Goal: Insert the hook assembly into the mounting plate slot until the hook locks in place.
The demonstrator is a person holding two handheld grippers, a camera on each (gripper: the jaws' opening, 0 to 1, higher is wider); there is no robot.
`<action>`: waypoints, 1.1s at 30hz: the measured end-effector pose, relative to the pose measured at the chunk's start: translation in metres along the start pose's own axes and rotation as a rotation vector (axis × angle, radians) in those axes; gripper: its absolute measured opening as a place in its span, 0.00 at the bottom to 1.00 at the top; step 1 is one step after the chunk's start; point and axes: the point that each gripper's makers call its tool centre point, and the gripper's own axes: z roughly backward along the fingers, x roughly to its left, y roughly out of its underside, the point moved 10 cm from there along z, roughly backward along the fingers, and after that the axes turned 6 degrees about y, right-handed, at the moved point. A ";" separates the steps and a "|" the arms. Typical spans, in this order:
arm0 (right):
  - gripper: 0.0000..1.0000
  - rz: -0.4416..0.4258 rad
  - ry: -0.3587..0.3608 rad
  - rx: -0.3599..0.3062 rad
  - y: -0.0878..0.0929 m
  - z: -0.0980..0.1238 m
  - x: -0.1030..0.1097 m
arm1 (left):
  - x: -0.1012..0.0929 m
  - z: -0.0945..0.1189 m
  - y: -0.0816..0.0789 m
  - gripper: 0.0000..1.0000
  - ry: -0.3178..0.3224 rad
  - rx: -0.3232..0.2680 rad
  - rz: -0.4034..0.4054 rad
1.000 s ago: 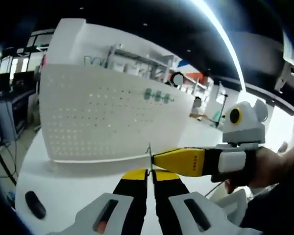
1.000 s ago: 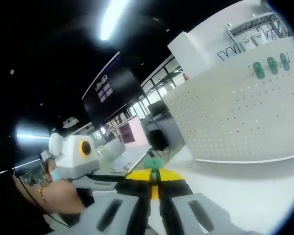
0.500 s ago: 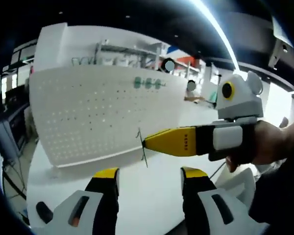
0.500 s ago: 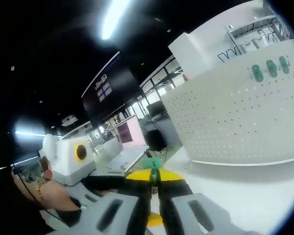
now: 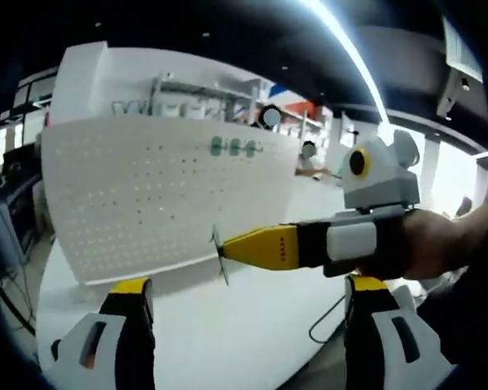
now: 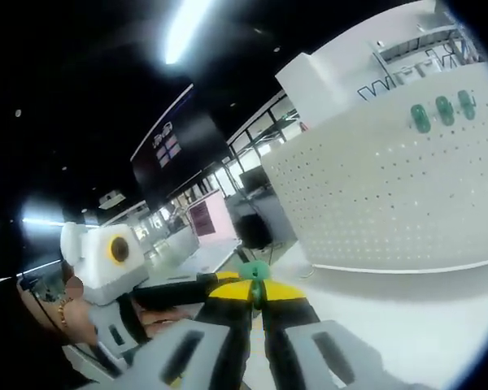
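Hook (image 5: 219,254): thin wire piece, pinched upright in the right gripper (image 5: 224,249).
Left gripper (image 5: 242,305): jaws spread, empty.
Pegboard (image 5: 163,191): stands on the worktop (image 5: 228,325), ahead of the hook.
Nearer: right gripper.

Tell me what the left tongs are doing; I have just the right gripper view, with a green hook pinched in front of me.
Observer: In the left gripper view, the left tongs stand wide open with nothing between them.
Operator: Does the hook have more to it than the green part?
Observer: Yes. A thin wire piece of the hook crosses the tip of the right tongs, seen in front of the lower edge of the white pegboard.
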 end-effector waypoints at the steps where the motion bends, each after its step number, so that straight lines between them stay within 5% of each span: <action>1: 0.01 -0.001 0.002 -0.002 0.000 0.000 -0.001 | 0.001 0.000 0.000 0.98 -0.003 0.004 -0.003; 17: 0.01 0.048 0.083 -0.041 -0.019 -0.004 -0.035 | 0.009 0.007 0.002 1.00 -0.028 -0.013 0.060; 33: 0.01 0.119 0.308 -0.198 -0.064 0.000 -0.098 | 0.015 0.004 0.004 0.96 -0.045 -0.011 0.094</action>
